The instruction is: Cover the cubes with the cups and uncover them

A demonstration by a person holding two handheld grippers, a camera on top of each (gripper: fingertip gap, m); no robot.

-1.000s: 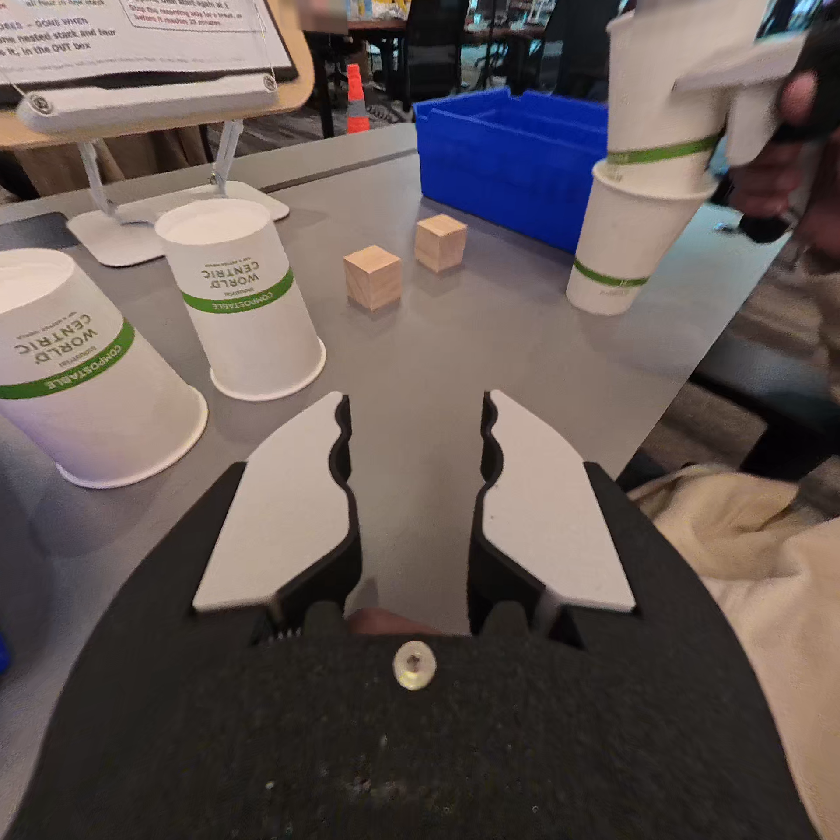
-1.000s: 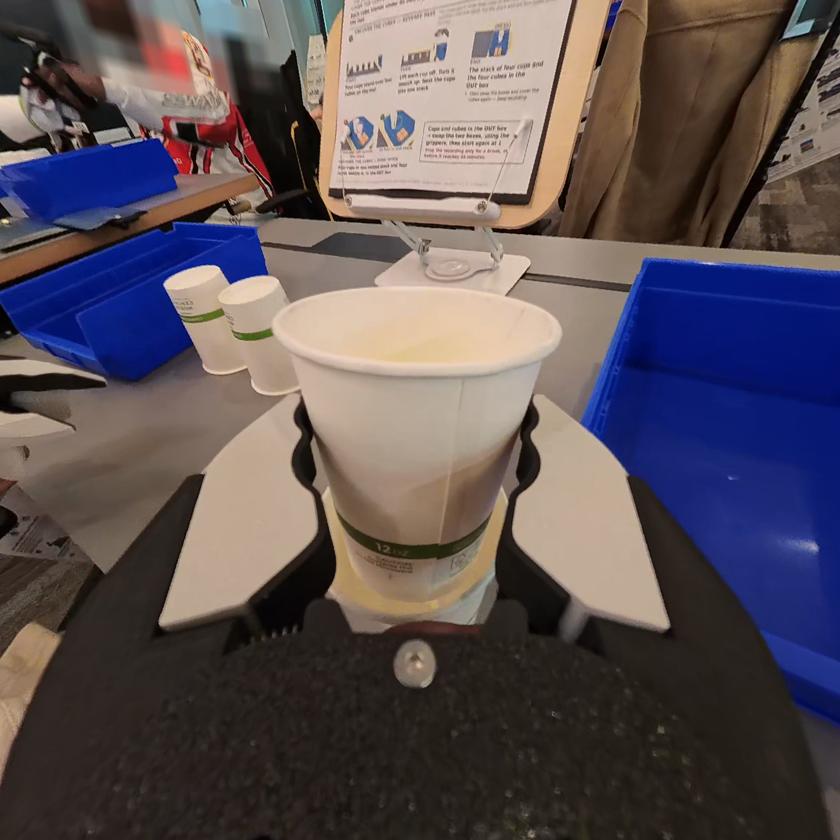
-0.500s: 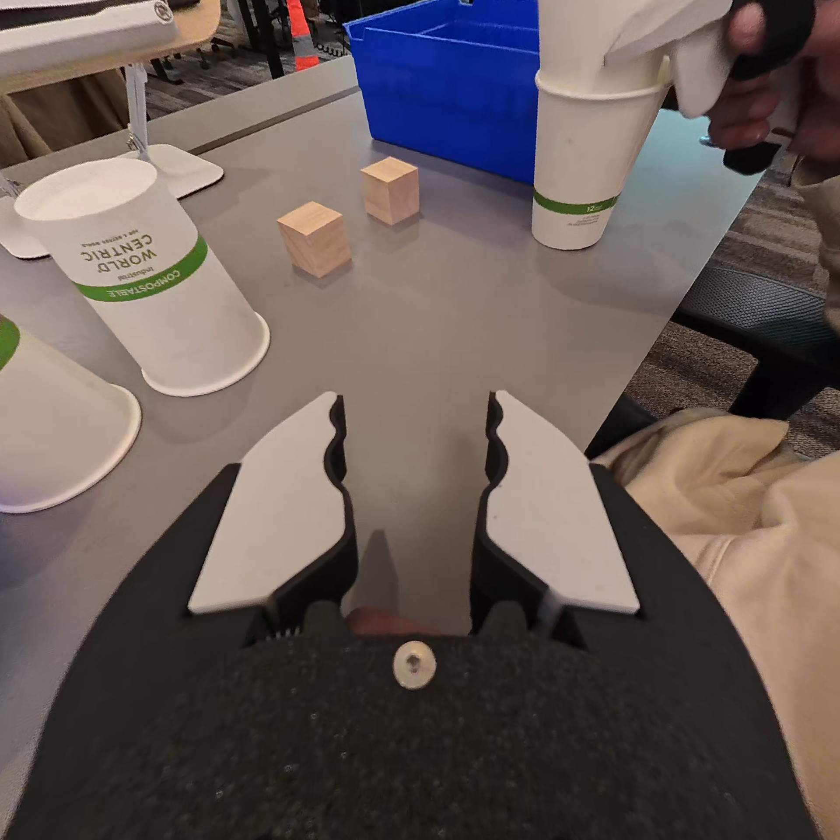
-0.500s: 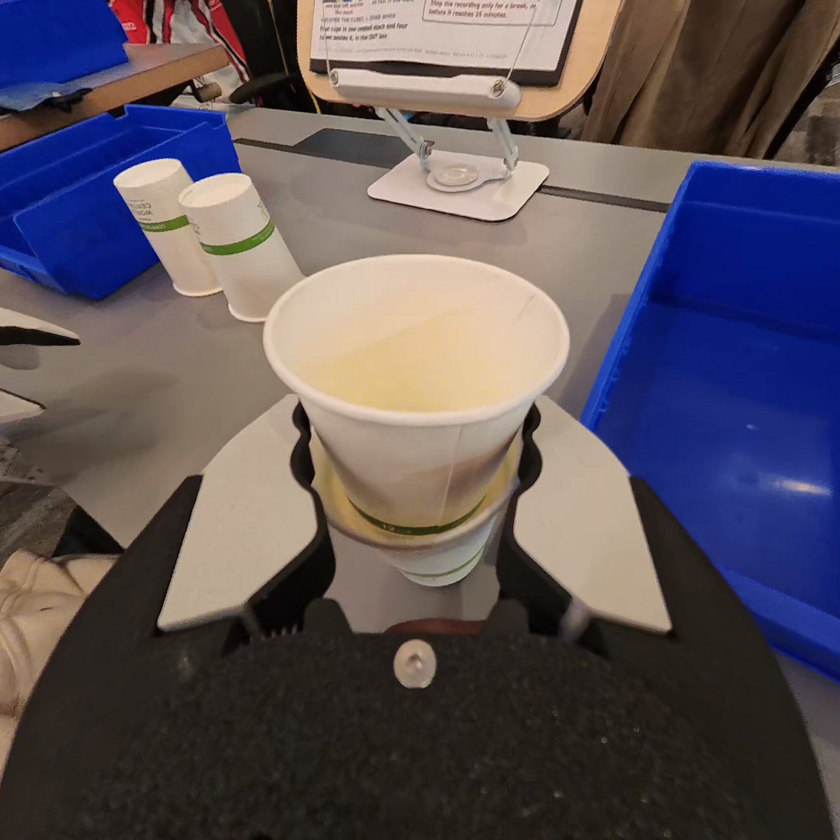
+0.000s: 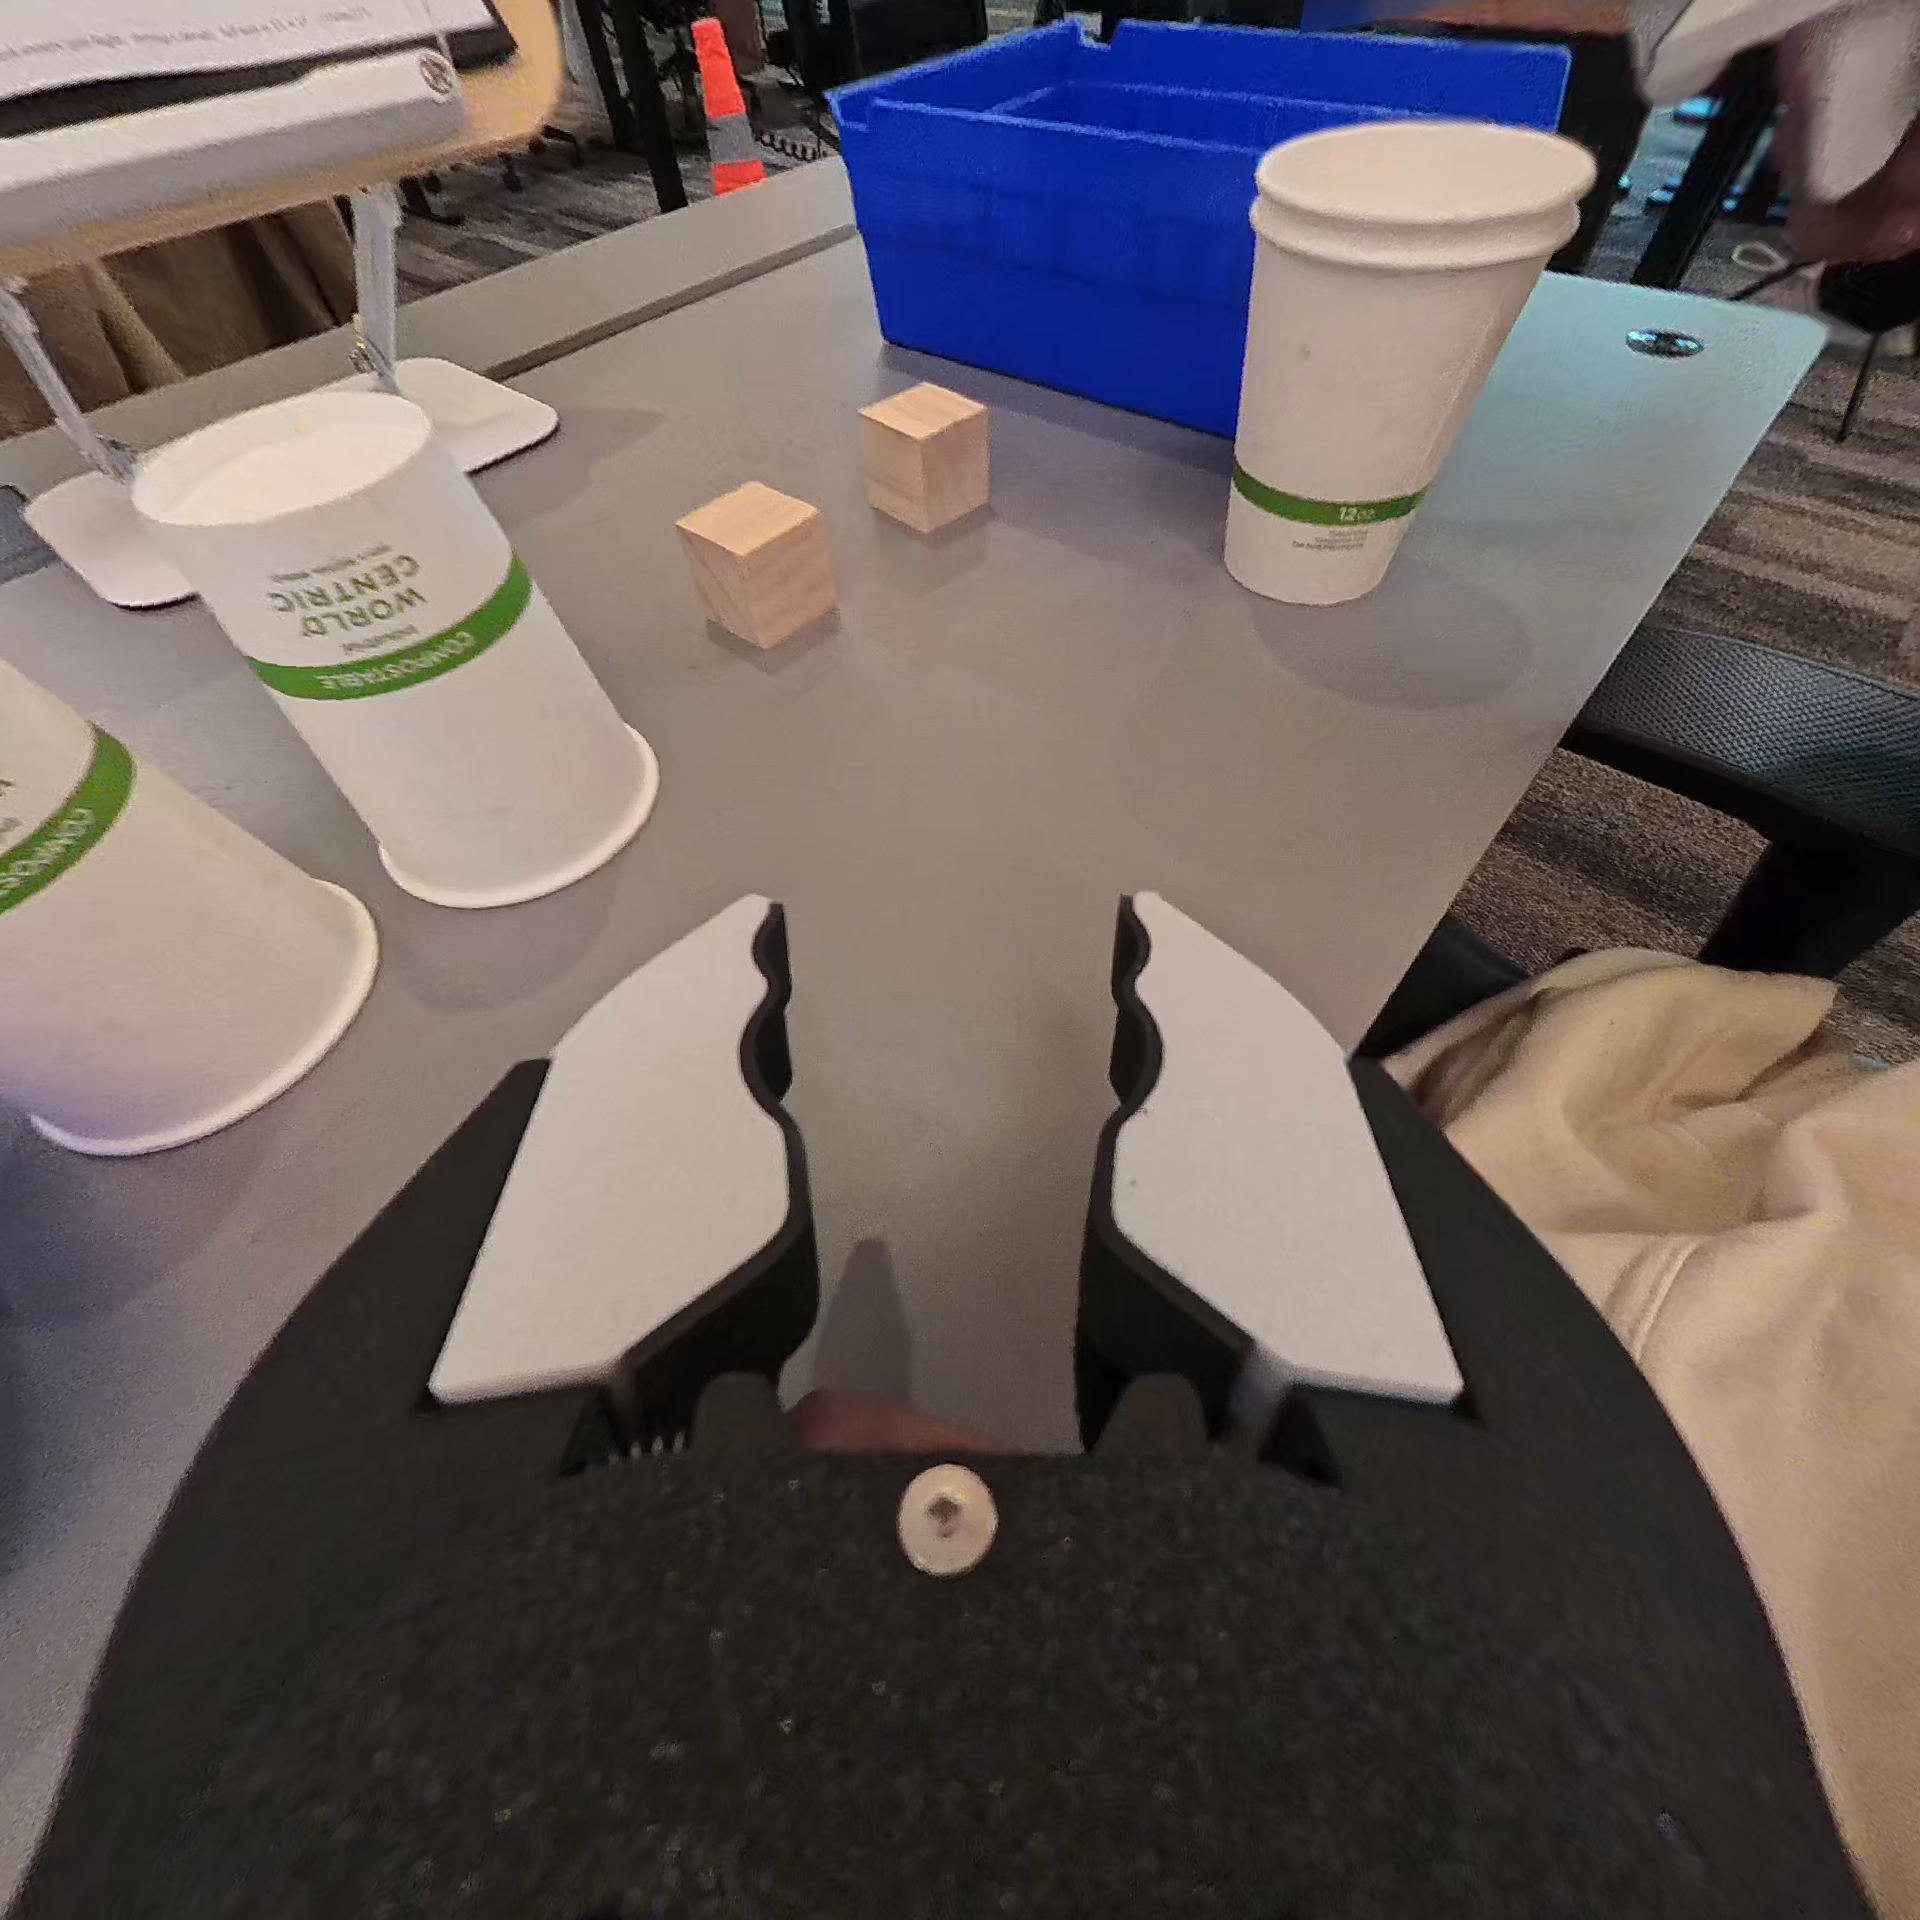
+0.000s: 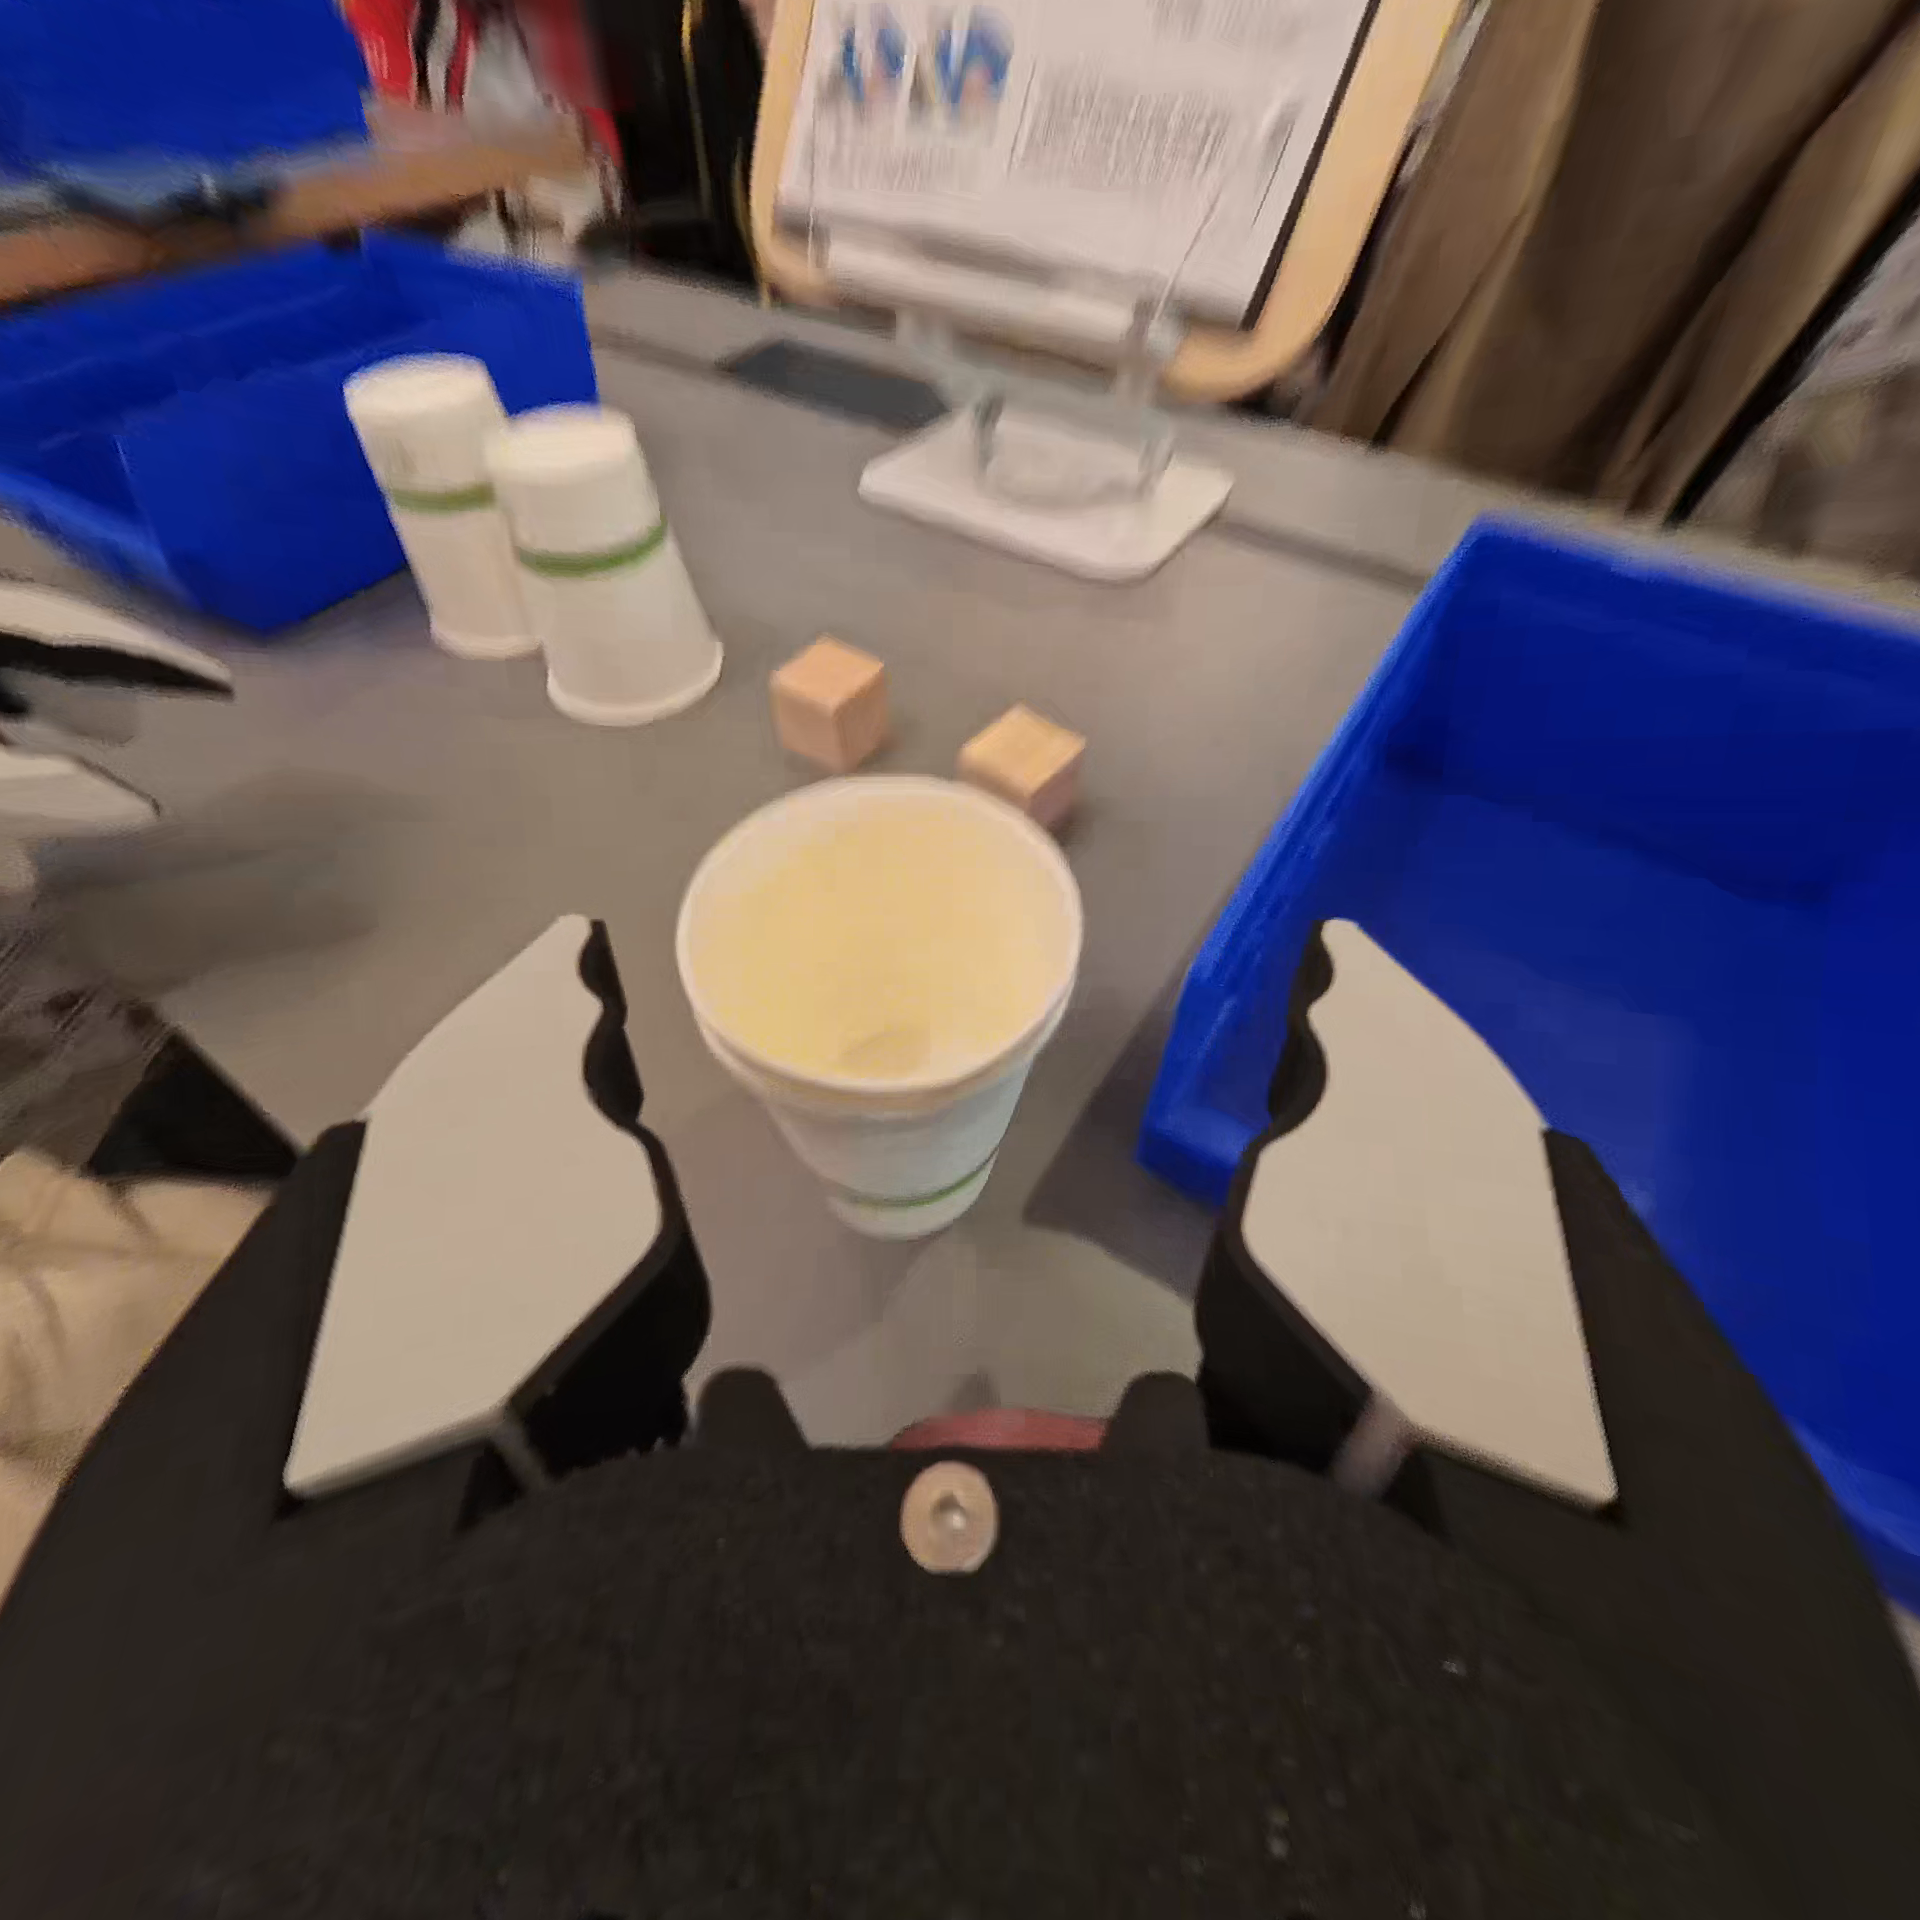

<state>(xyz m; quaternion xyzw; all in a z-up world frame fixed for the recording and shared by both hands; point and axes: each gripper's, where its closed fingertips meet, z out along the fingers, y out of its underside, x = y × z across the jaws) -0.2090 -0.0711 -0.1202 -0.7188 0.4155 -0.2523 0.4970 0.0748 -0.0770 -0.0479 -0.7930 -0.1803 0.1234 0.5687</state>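
Two wooden cubes (image 5: pixel 756 561) (image 5: pixel 925 455) sit bare on the grey table (image 5: pixel 987 748); they also show in the right wrist view (image 6: pixel 829 702) (image 6: pixel 1023 764). Two nested upright paper cups (image 5: pixel 1361 384) stand right of the cubes, also seen from above in the right wrist view (image 6: pixel 883 997). Two upside-down cups (image 5: pixel 384 644) (image 5: pixel 135 935) stand at left, and show in the right wrist view (image 6: pixel 597 566) (image 6: pixel 436 514). My left gripper (image 5: pixel 945 935) is open and empty over the table's near part. My right gripper (image 6: pixel 951 956) is open wide, above and behind the nested cups, not touching them.
A blue bin (image 5: pixel 1091 187) stands behind the cubes, on the right in the right wrist view (image 6: pixel 1621 883). Another blue bin (image 6: pixel 208 416) is at far left. A stand with an instruction sheet (image 6: pixel 1049 343) is at the back. A cream sleeve (image 5: pixel 1662 1195) lies by the table edge.
My right gripper pushed the held cup down into the standing cup, opened, let it go and drew back and up. My left gripper stayed open, shifting only slightly.
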